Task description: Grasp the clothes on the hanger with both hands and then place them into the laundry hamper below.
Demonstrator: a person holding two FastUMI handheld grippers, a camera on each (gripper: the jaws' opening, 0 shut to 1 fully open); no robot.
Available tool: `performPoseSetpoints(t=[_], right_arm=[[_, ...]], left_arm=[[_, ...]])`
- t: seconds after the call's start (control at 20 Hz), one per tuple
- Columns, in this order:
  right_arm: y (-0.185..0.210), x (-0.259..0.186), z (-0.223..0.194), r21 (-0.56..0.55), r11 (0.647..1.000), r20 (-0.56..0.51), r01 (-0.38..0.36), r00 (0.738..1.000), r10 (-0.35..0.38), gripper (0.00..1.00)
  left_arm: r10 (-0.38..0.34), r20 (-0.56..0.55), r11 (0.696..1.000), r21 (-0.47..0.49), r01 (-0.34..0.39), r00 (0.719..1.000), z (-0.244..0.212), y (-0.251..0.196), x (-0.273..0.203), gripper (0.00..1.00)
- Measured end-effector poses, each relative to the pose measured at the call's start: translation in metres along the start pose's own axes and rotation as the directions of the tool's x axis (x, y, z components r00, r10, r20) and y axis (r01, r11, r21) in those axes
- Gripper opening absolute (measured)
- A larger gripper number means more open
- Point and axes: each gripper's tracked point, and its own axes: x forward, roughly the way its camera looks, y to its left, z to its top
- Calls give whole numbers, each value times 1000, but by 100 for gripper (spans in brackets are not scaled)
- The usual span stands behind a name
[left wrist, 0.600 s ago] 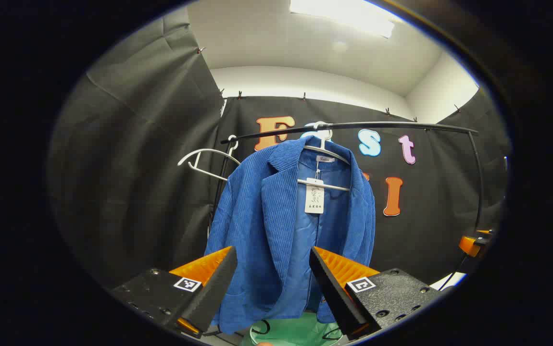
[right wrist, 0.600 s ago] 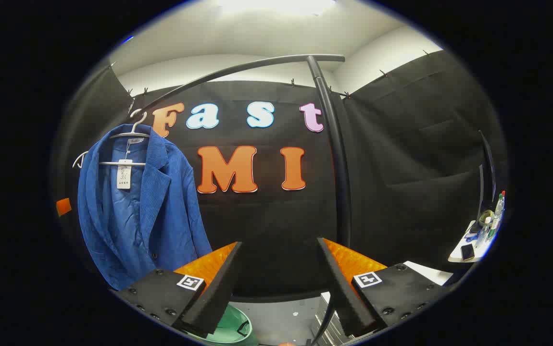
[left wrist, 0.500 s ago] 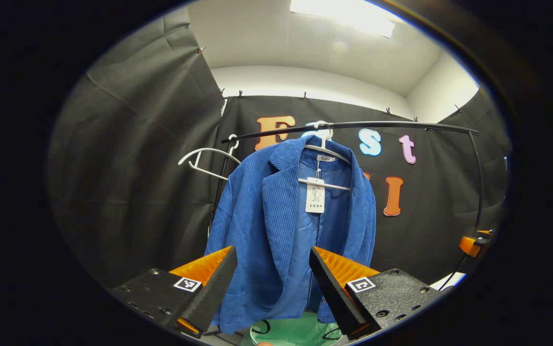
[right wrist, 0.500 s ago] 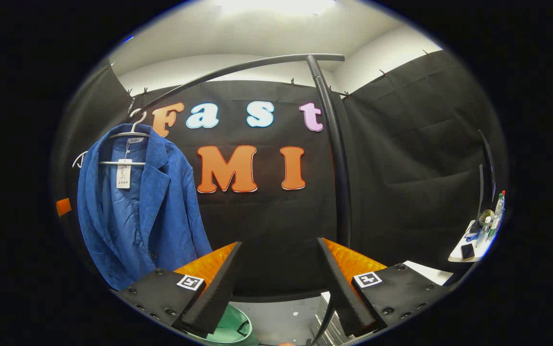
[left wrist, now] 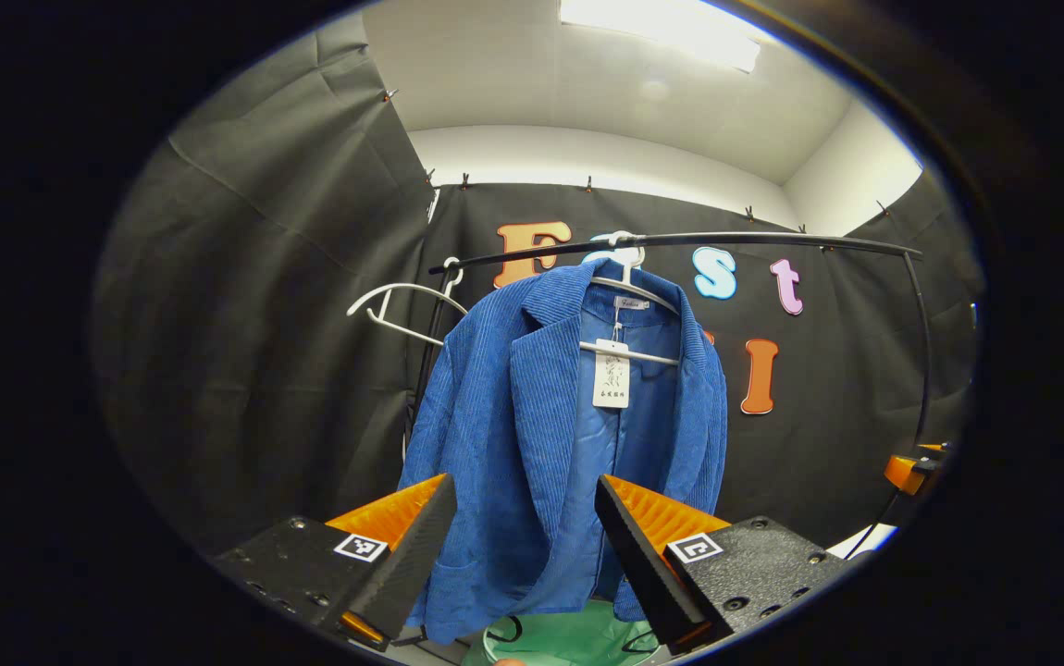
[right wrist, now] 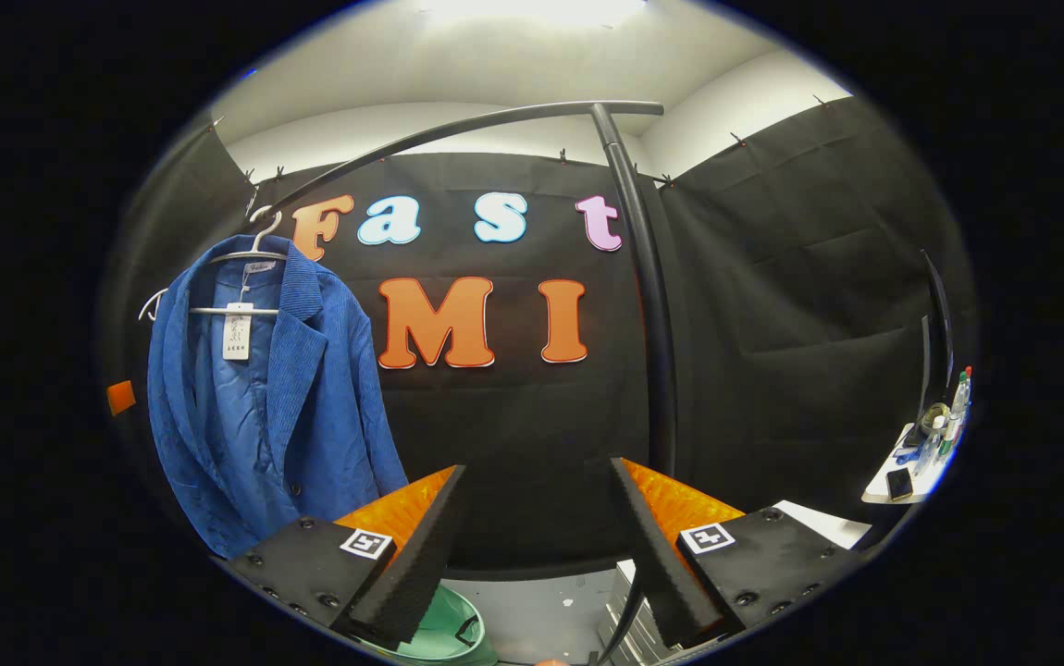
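A blue corduroy jacket (left wrist: 532,444) hangs on a white hanger (left wrist: 626,277) from a black rail (left wrist: 726,242), with a paper tag at its collar. Straight ahead of it, a little short of the cloth, my left gripper (left wrist: 523,499) is open with nothing in it. A mint green hamper (left wrist: 569,643) sits below the jacket's hem. In the right gripper view the jacket (right wrist: 264,398) hangs at the far left, and my right gripper (right wrist: 537,486) stands open, well to its right and pointing at the booth wall. The hamper's rim (right wrist: 444,634) shows beside the right gripper's left finger.
An empty white hanger (left wrist: 398,310) hangs at the rail's left end. The rack's black upright post (right wrist: 648,314) rises just behind my right gripper. A small white table (right wrist: 907,472) with bottles and a phone stands at the far right. The other gripper (left wrist: 907,467) pokes in at the right edge.
Both views have shifted only slightly; the jacket sits a touch higher and to the right in the left gripper view. Both grippers stay open.
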Motion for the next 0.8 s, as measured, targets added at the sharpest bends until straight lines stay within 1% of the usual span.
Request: performPoseSetpoints(t=[0.1,0.15,0.2,0.4,0.45,0.5,0.55,0.6,0.7,0.75,0.8], right_arm=[[0,0,-1,2,1000,-2,1,1000,-1,98],[0,0,-1,2,1000,-3,1,1000,-1,100],[1,1,-1,2,1000,-4,1,1000,-1,94],[5,3,0,2,1000,-2,-3,1000,3,94],[8,5,0,4,1000,-2,-3,1000,3,98],[10,6,0,6,1000,-1,-4,1000,4,98],[16,6,0,7,1000,0,-15,1000,15,94],[26,8,1,8,999,0,-33,999,33,100],[45,12,-2,11,997,-4,-72,997,72,100],[54,16,-4,9,996,-6,-87,996,87,100],[63,19,-7,7,995,-10,-101,995,101,97]], left_arm=[[1,-2,1000,-1,-1,1000,-1,0,0,92],[2,-3,1000,-2,-2,1000,-1,1,0,92],[2,-5,1000,-2,-2,1000,-1,1,0,92],[2,-10,1000,-4,-2,1000,-3,1,1,92],[2,-13,1000,-6,-2,1000,-4,1,2,92],[2,-15,1000,-9,-2,1000,-5,0,3,92],[-2,-18,1000,-13,1,1000,-6,-1,3,92],[-7,-21,1000,-16,6,1000,-7,-3,5,92],[-8,-24,1000,-15,8,1000,-7,-4,8,92],[-5,-24,1000,-15,5,1000,-7,-3,8,95],[-6,-21,1000,-20,5,1000,-6,-4,8,95]])
